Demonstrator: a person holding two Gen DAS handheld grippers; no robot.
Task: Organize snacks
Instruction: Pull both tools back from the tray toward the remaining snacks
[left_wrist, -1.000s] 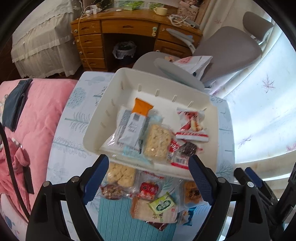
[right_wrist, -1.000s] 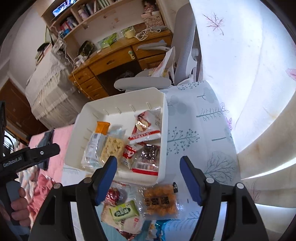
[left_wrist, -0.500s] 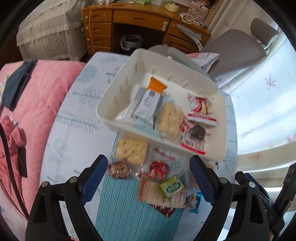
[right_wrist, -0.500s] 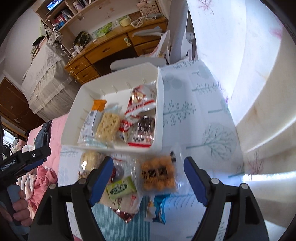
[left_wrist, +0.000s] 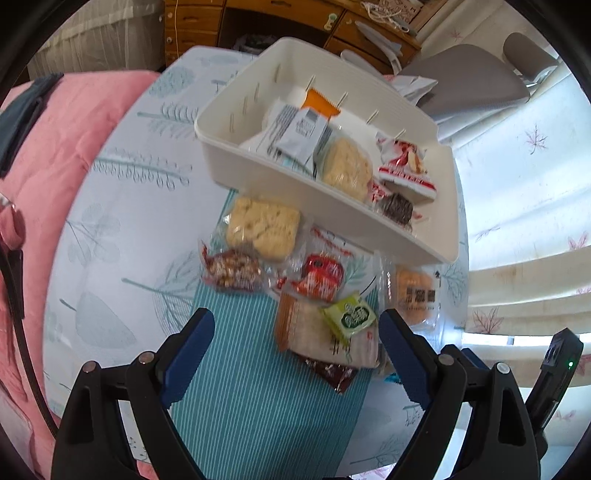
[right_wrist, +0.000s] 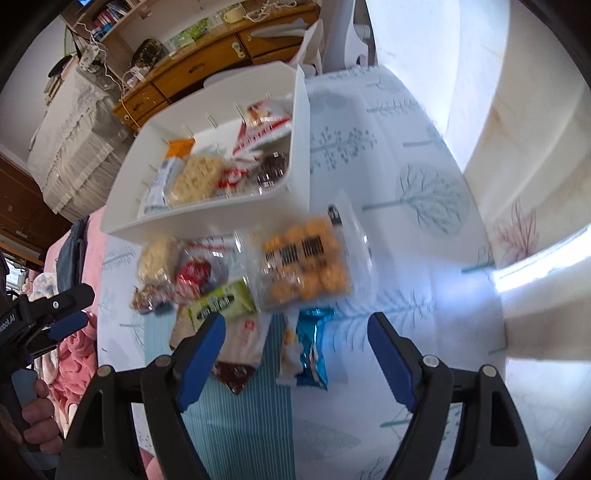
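Note:
A white bin (left_wrist: 295, 184) (right_wrist: 207, 218) on the table holds several snack packets. In front of it loose snacks lie in a pile: a pale cracker pack (left_wrist: 263, 227), a red pack (left_wrist: 320, 275), a green pack (left_wrist: 349, 317) (right_wrist: 221, 301), an orange biscuit bag (left_wrist: 415, 297) (right_wrist: 306, 262) and a blue packet (right_wrist: 312, 354). My left gripper (left_wrist: 295, 354) is open and empty, just short of the pile. My right gripper (right_wrist: 295, 354) is open and empty, its fingers either side of the blue packet.
The table has a pale leaf-print cloth and a teal striped mat (left_wrist: 258, 406). A pink bedspread (left_wrist: 55, 147) lies to the left. A wooden desk (right_wrist: 207, 70) and a grey chair (left_wrist: 472, 81) stand behind the table. A bright window ledge (right_wrist: 517, 147) is on the right.
Both grippers have pulled back from the bin toward the loose pile. The bin now sits farther up in both views. Both stay open.

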